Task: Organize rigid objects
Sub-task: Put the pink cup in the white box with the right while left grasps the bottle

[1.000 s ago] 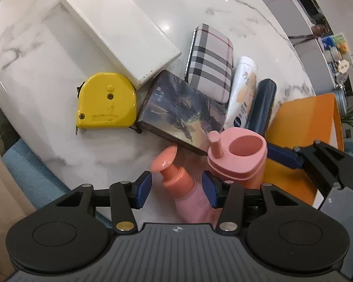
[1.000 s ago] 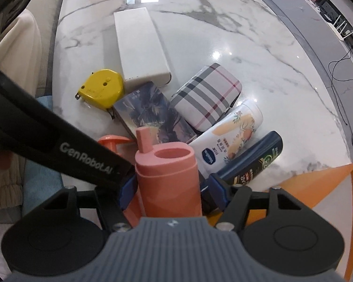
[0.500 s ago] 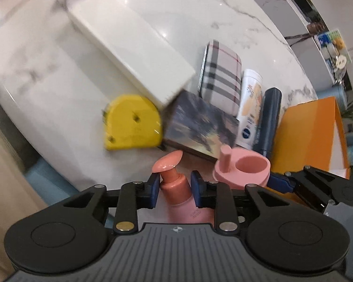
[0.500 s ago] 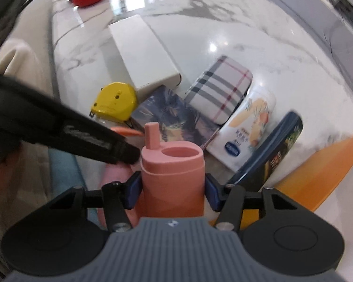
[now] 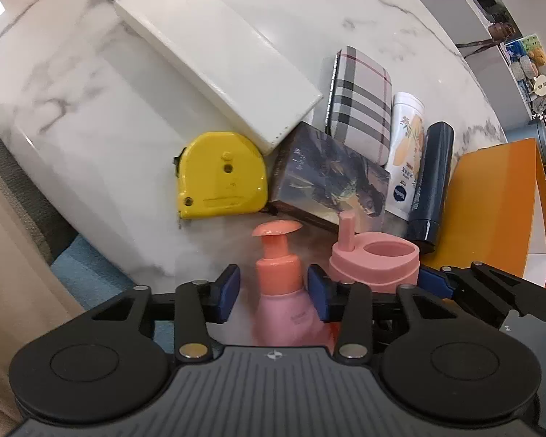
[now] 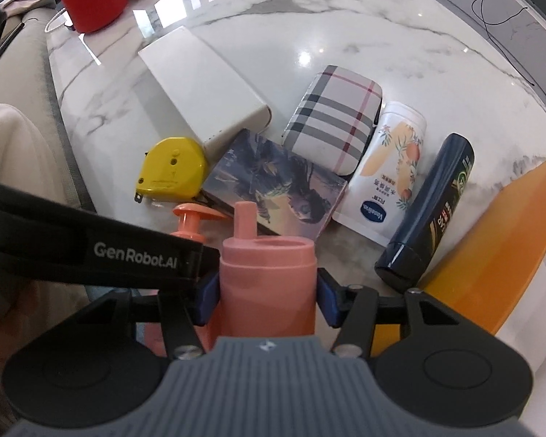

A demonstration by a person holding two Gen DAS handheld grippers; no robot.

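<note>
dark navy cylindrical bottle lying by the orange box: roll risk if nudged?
The dark navy cylindrical bottle lies on its side on glossy marble, so it likely rolls sideways. The orange box beside it should stop it that way. Its smooth glossy surface probably slips between fingers.

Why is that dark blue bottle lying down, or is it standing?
Lying down: the dark blue bottle rests on its side, flat on the marble table.

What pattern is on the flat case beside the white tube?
Plaid case: grey, black and red checks on cream; clearest in right wrist view.
</note>
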